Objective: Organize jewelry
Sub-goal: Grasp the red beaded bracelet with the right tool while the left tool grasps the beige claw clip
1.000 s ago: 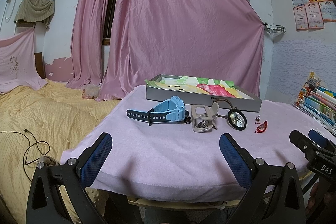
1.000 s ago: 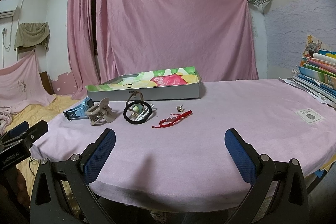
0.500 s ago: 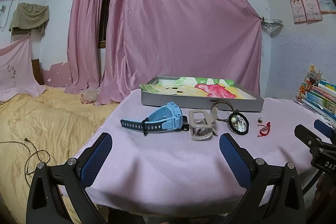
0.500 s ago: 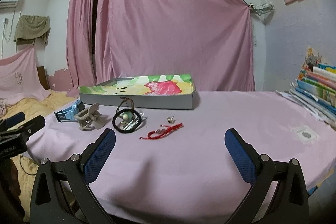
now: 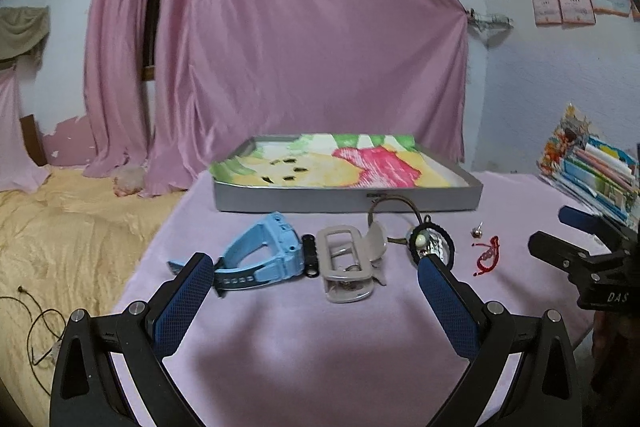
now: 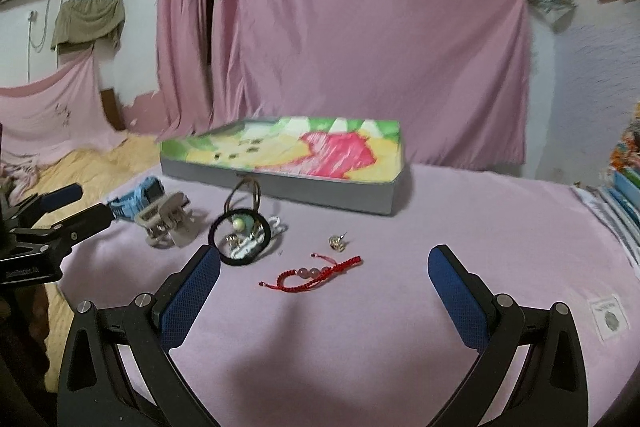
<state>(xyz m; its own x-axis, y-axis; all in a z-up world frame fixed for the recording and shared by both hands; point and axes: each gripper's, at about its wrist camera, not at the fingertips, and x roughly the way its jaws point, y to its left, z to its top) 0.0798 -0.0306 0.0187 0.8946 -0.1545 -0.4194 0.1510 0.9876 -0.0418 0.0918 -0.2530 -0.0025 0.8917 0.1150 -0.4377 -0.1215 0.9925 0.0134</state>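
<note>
Pink curtains behind, pink cloth over the bench, and every piece of jewelry lies loose on it in front of the gray tray; nothing is in the tray yet. What changes: both my claws push in closer and lower over the bench than half a second ago, so the items fill more of each view. My left claw is released, jaws wide apart, empty, and now brackets the blue watch and the beige hair clip, with the left pad overlapping the watch strap in the view; I cannot tell if it touches. My right claw is also released and empty, jaws spread either side of the red bracelet, which sits just ahead of the pads. Black hair tie with its small charms lies beside the right claw's left pad, and a small earring sits just beyond the bracelet. Items have not moved since the earlier frames; only my claws have. Judgement: approach phase, first grasps about to happen, likely bracelet right and watch or clip left; task barely begun. Bracelet is thin and flat, so the pinch may slip on cloth.
</note>
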